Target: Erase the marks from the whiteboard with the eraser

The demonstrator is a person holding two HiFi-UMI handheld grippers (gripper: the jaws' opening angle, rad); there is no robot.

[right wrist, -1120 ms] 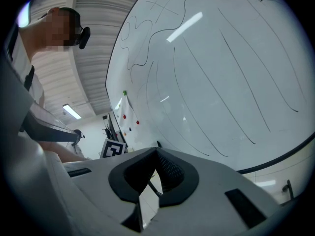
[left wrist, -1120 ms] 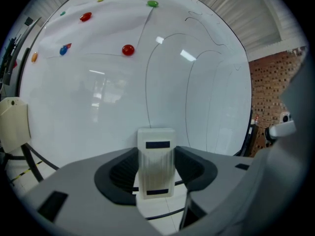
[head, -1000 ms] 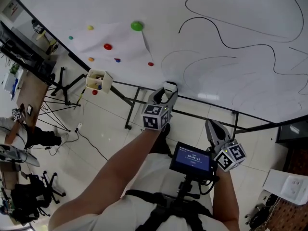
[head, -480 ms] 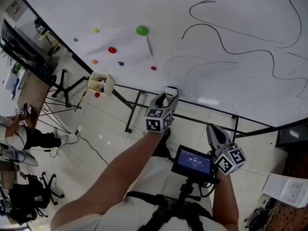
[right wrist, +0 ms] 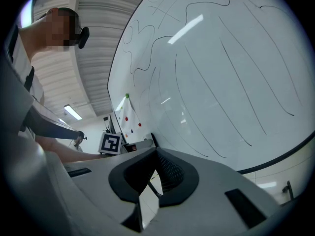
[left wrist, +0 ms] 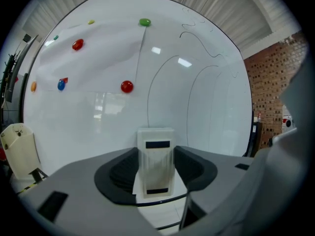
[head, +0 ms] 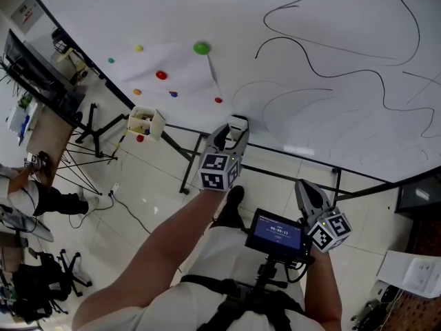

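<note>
1. The left gripper (head: 231, 134) has edged up toward the lower edge of the whiteboard (head: 331, 19). Its jaws are clamped on the eraser (head: 238, 122), which stands just under the faint marks (head: 275, 92).
2. The right gripper (head: 309, 190) hangs low, jaws closed on nothing.
3. Much of the eraser sticks out past the jaws, so hard pressing could twist it loose.
4. A leftward sweep could knock the red magnet (head: 218, 100) and free the paper sheet (head: 172, 67).

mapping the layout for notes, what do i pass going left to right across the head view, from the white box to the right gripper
white box → green magnet → eraser → right gripper
</note>
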